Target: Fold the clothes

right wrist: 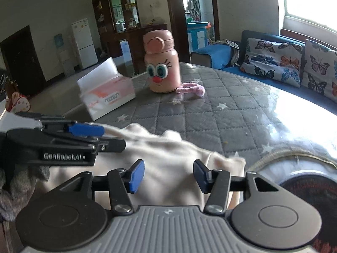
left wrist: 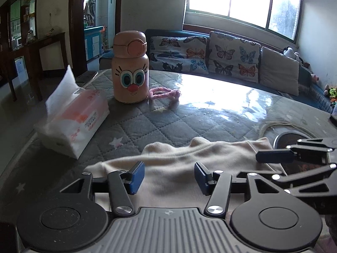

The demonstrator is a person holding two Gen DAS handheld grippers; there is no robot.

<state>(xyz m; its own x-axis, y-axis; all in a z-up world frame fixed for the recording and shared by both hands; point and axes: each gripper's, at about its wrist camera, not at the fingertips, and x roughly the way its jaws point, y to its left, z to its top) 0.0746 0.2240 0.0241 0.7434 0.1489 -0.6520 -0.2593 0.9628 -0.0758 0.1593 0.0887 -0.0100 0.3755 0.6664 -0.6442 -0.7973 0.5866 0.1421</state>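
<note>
A cream garment (left wrist: 189, 160) lies rumpled on the grey quilted table cover (left wrist: 160, 122); it also shows in the right wrist view (right wrist: 172, 156). My left gripper (left wrist: 169, 178) is open, its blue pads just above the garment's near part. My right gripper (right wrist: 168, 176) is open too, over the garment's right part. In the left wrist view the right gripper (left wrist: 294, 160) enters from the right at the garment's right edge. In the right wrist view the left gripper (right wrist: 84, 135) enters from the left over the garment's left edge.
A pink cartoon-face bottle (left wrist: 130, 67) stands at the table's far side, a pink fuzzy hair band (left wrist: 164, 93) beside it. A tissue pack (left wrist: 73, 116) lies at the left. A round dark mat (right wrist: 311, 191) sits at the right. A sofa with butterfly cushions (left wrist: 231, 57) stands behind.
</note>
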